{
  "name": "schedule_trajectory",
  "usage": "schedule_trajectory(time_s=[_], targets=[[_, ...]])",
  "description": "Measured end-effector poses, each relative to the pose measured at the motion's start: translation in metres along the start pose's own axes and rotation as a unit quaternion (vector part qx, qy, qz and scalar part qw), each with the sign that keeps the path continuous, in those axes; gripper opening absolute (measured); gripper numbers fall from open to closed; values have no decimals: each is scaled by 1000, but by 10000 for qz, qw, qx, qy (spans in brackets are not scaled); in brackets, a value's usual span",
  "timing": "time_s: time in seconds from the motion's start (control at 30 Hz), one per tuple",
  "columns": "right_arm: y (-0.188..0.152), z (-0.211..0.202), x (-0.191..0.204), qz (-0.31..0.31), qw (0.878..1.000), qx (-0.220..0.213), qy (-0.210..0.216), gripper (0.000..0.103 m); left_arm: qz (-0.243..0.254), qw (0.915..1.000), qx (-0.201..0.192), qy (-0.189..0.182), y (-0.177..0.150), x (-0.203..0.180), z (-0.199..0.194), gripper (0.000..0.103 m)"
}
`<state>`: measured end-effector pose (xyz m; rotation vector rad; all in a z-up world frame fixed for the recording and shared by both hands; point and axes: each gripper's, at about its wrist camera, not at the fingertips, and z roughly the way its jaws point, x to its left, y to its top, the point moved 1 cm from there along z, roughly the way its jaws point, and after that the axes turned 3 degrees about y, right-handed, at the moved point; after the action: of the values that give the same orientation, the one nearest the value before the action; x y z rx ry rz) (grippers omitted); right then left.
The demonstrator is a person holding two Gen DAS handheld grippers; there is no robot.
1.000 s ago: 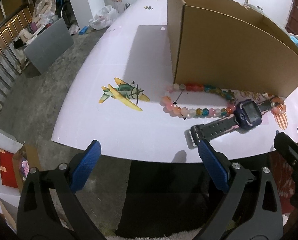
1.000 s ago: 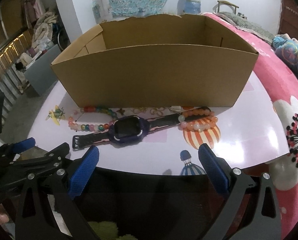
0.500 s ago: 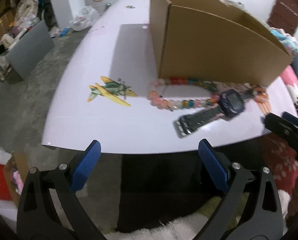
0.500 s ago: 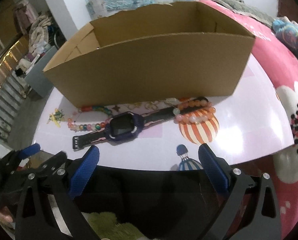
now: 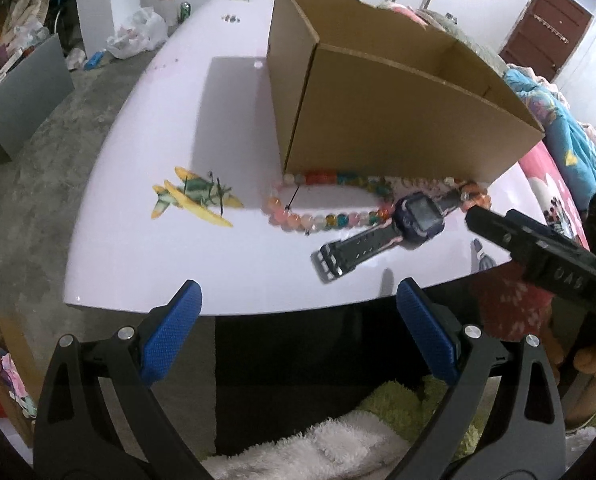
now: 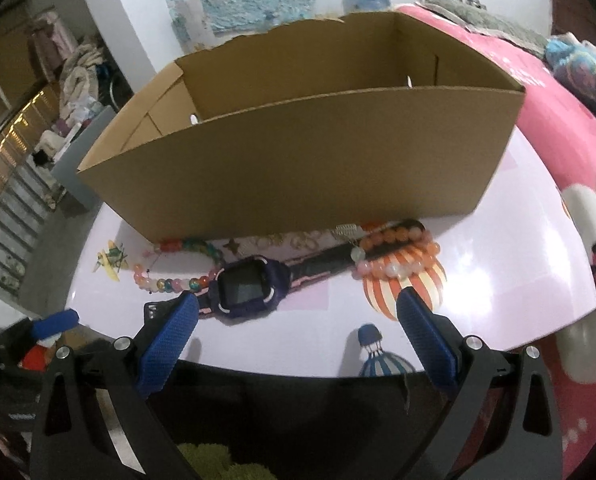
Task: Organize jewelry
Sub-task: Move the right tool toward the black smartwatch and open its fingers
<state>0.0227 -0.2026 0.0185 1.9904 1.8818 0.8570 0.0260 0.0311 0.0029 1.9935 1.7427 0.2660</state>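
Left wrist view: left tongs (image 5: 298, 328) spread, empty, short of the desk (image 5: 146, 248). Watch (image 5: 416, 220) lies on the bead necklace (image 5: 322, 216) before the cardboard box (image 5: 398, 120); lifting it could drag beads.

Right wrist view: right tongs (image 6: 298, 332) released, empty, near watch (image 6: 250, 290); strap underlies orange bracelet (image 6: 398, 252), likely snag.

The glossy white table (image 6: 498, 276) carries a cardboard box (image 6: 306, 168), smartwatch (image 6: 250, 286), multicoloured bead strand (image 5: 330, 218) and orange bracelets (image 6: 398, 250).
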Motion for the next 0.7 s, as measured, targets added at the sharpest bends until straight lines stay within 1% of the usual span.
schedule_trajectory(time_s=[0.07,0.17,0.27,0.43,0.5,0.6,0.7], targets=[[2,0,-2,-37,10000,-37,59,97,9,10000,-33,-15,2,-4,-2,94],[4,-3,-8,-84,9996,-131,243,97,111,9997,-34,234,7,-15,0,94],[4,-5,-14,-139,9989,-208,402,97,52,9993,-62,361,13,-19,0,94],[1,-5,-26,-180,9974,-254,644,93,-172,9962,-166,833,29,-15,3,94],[0,-4,-32,-193,9965,-270,764,92,-165,9943,-191,1035,35,-16,5,94],[-1,-2,-39,-247,9950,-246,934,88,-117,9916,-122,1283,40,-21,12,94],[1,-4,-46,-350,9933,-214,1084,85,-136,9924,-116,1220,40,-26,16,94]])
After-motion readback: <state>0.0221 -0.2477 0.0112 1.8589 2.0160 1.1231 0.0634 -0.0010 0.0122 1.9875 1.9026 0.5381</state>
